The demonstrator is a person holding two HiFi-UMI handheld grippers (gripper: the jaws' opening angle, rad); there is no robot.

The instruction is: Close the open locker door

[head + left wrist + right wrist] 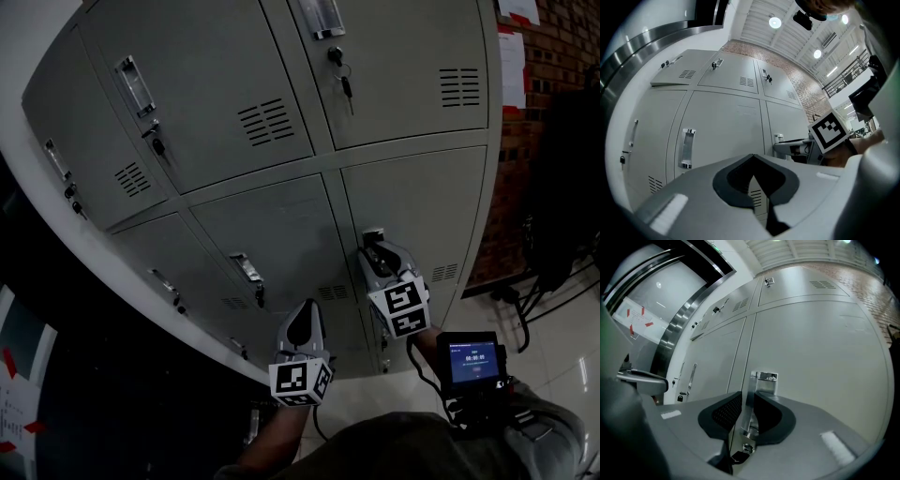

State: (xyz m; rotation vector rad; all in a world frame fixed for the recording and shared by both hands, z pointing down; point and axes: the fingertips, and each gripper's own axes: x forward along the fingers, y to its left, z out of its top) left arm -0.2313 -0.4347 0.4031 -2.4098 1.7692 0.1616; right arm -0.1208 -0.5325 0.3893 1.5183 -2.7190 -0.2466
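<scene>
Left hand-held gripper (752,158) clenched empty; right hand-held gripper (746,411) grasps locker door handle (763,380).

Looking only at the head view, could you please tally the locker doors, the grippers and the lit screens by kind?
Locker doors: 6
Grippers, left gripper and right gripper: 2
Lit screen: 1
Total: 9

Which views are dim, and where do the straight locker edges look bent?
Head view: dim, lockers underexposed, only the small screen glows. Left gripper view: brighter, ceiling lamps glare, fisheye bends the locker doors. Right gripper view: same fisheye; handle between the fingers is sharp.
</scene>
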